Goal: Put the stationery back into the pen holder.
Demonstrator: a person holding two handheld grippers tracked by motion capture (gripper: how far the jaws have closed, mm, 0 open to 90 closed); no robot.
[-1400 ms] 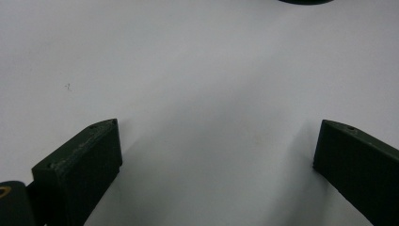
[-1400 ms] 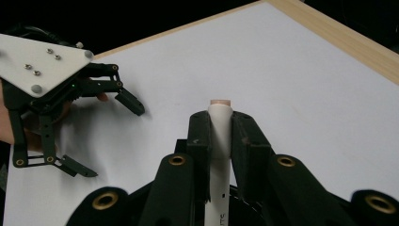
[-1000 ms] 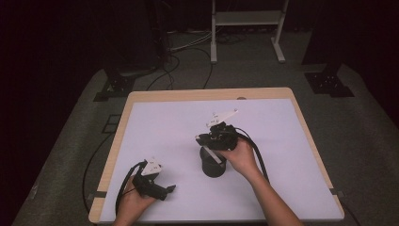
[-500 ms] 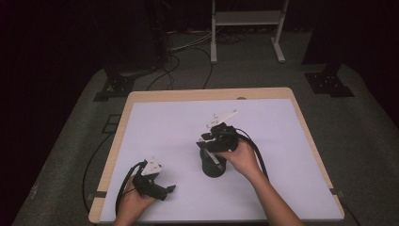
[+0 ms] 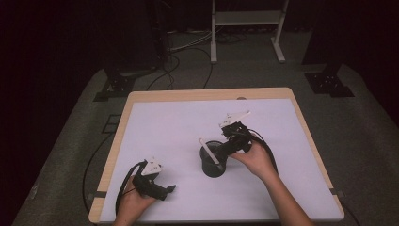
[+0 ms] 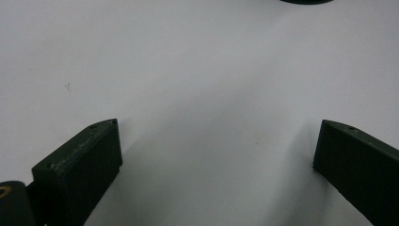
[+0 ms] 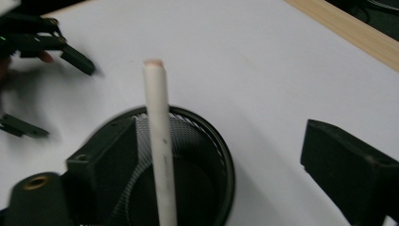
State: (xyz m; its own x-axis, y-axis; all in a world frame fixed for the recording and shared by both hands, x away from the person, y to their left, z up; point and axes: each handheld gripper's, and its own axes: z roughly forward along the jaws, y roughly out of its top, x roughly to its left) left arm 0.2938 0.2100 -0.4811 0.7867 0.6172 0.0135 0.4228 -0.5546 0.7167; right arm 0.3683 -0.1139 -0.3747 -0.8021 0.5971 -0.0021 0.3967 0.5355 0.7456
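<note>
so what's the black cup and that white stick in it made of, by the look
The black cup looks like metal wire mesh, matte black: its wall shows a fine grid under a solid rim. The white stick looks like a smooth painted pencil or plastic rod, with a pale pinkish end; which one is unclear.

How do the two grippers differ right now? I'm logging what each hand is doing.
The left gripper sits low near the table's front left corner, with bare white surface between its jaws; the right gripper is at the black mesh cup, where a white stick leans. The left gripper's jaws point right, the right gripper's left. Both stand open, holding nothing.
</note>
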